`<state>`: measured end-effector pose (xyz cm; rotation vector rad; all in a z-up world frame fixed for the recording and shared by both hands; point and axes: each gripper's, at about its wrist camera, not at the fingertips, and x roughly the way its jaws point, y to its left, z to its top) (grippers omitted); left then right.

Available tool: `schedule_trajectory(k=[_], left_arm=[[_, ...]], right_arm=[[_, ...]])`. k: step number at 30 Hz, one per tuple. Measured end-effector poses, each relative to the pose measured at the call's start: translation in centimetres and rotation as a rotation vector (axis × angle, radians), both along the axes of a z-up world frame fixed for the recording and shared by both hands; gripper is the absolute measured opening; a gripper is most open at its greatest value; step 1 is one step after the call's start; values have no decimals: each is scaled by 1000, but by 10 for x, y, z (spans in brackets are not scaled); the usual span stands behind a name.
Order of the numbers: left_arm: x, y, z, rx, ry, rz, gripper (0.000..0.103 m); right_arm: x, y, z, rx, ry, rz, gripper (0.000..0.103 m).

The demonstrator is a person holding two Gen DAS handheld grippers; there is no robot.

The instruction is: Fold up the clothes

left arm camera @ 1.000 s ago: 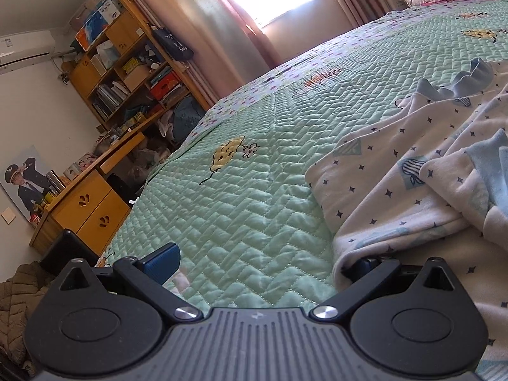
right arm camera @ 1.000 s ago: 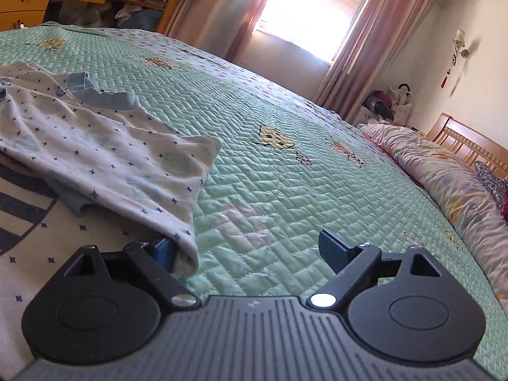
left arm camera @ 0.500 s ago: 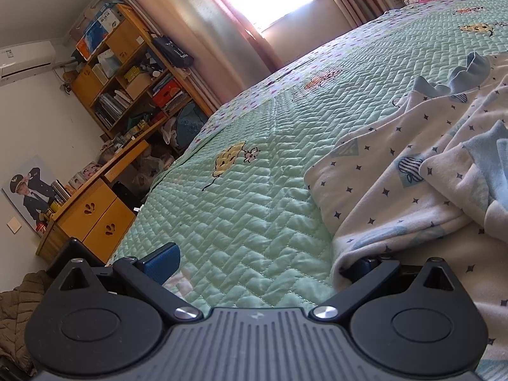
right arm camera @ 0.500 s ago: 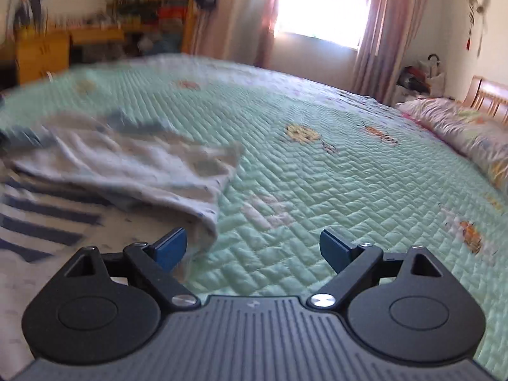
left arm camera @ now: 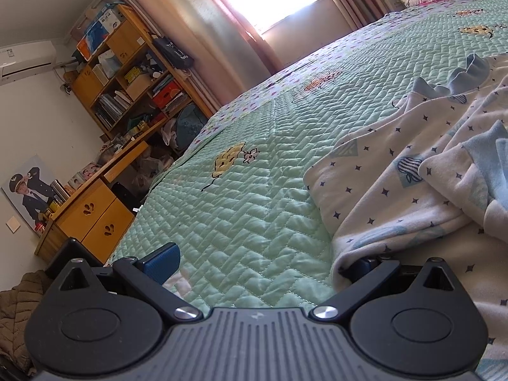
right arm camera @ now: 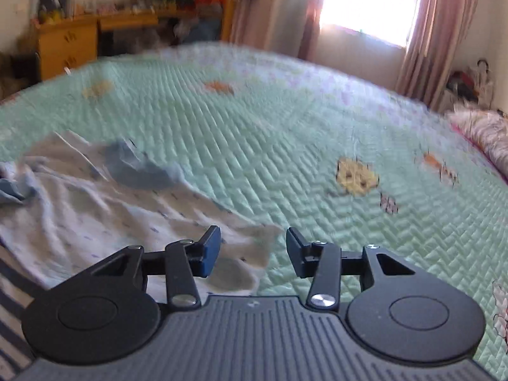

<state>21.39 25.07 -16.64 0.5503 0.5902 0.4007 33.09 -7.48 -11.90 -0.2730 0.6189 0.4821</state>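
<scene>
White star-print garment (left arm camera: 397,171) lies on the green quilt (left arm camera: 254,190), long axis toward two o'clock, blue collar (left arm camera: 470,70) far. Left gripper (left arm camera: 260,262) gapes, edge draping one finger. Right gripper (right arm camera: 252,247), wider earlier, is closing over its corner (right arm camera: 254,247).

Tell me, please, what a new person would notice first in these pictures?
First the wide green quilt, filling the middle of both views, with a crumpled white starred garment lying on it. The bright window glows behind. The right gripper is closing above the garment's corner without pressing it; the left gripper is open, one finger under the cloth.
</scene>
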Motion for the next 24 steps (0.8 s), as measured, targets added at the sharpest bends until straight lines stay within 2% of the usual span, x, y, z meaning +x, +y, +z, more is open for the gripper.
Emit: schedule_trajectory(k=[3, 9, 15, 18, 19, 20, 24], left_arm=[[0, 0, -1, -2, -1, -1, 103], [1, 0, -2, -11, -4, -1, 103], [0, 0, -2, -11, -7, -1, 103], [0, 0, -2, -9, -7, -1, 103], [0, 0, -2, -10, -7, -1, 103], [0, 0, -3, -11, -7, -1, 103], [0, 1, -3, -21, -5, -2, 103]], right_arm=[[9, -4, -9, 1, 30, -59, 49], [8, 2, -20, 23, 65, -40, 47], [12, 3, -18, 37, 65, -48, 25], [12, -1, -17, 57, 58, -66, 20], [12, -4, -17, 76, 63, -74, 13], [14, -9, -18, 109, 77, -87, 10], [30, -44, -29, 301, 187, -161, 7]])
